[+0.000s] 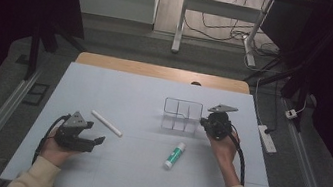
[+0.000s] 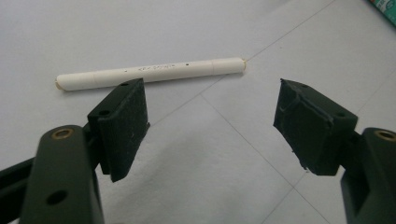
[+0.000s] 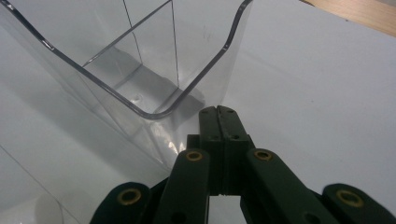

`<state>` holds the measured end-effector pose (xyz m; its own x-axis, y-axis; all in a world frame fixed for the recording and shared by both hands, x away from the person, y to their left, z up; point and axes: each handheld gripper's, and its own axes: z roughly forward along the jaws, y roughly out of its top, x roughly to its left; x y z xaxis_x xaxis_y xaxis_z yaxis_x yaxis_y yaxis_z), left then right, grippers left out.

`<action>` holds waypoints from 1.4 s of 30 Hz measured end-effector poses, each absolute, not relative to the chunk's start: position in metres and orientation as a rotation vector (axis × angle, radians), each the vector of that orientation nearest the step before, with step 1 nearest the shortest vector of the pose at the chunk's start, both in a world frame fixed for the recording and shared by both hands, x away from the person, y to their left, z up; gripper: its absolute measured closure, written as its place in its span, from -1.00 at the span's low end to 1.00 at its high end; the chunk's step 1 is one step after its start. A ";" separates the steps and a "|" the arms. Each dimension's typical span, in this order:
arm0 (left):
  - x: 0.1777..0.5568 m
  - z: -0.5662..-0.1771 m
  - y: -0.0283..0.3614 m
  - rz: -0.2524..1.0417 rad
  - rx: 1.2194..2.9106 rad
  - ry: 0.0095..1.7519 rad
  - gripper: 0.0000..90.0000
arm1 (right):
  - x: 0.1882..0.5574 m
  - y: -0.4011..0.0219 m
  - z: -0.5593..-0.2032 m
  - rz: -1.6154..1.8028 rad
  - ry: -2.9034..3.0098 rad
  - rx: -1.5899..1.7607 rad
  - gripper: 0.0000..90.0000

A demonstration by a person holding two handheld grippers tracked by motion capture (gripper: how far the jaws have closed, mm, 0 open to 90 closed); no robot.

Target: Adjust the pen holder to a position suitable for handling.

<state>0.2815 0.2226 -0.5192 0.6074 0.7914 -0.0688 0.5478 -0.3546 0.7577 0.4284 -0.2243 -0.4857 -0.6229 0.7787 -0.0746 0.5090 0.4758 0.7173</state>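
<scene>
High view: the left gripper (image 1: 96, 140) sits at the near left of the table (image 1: 119, 91) with its jaws spread and nothing between them. The white marker (image 1: 106, 123) lies flat just beyond it, up and slightly right of the jaw tips, its long axis running diagonally from far left to near right. The left hand is plainly the nearer one to it. The right gripper (image 1: 204, 124) is well off to the right, jaws pressed together, its tip at the right wall of the clear organiser (image 1: 182, 115). A green-capped glue stick (image 1: 174, 156) lies between the two hands, nearer the right

Left gripper view: the marker (image 2: 150, 73) lies crosswise just past the open pads (image 2: 123, 126), not touching them, its near end over the left pad. I judge a short reach forward would bring it between them

Right gripper view: the right gripper (image 3: 219, 114) is clenched on nothing, beside the organiser's (image 3: 140, 74) rounded corner; whether it touches, I cannot tell
</scene>
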 end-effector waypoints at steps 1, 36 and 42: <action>0.281 -0.519 0.223 0.399 2.055 1.054 -0.42 | 0.428 -0.224 -0.486 0.941 2.335 1.073 0.98; 0.282 -0.521 0.221 0.396 2.071 1.054 -0.43 | 0.429 -0.184 -0.488 0.939 2.361 1.008 0.98; 0.282 -0.521 0.221 0.395 2.072 1.055 -0.43 | 0.431 -0.176 -0.490 0.949 2.370 0.998 0.98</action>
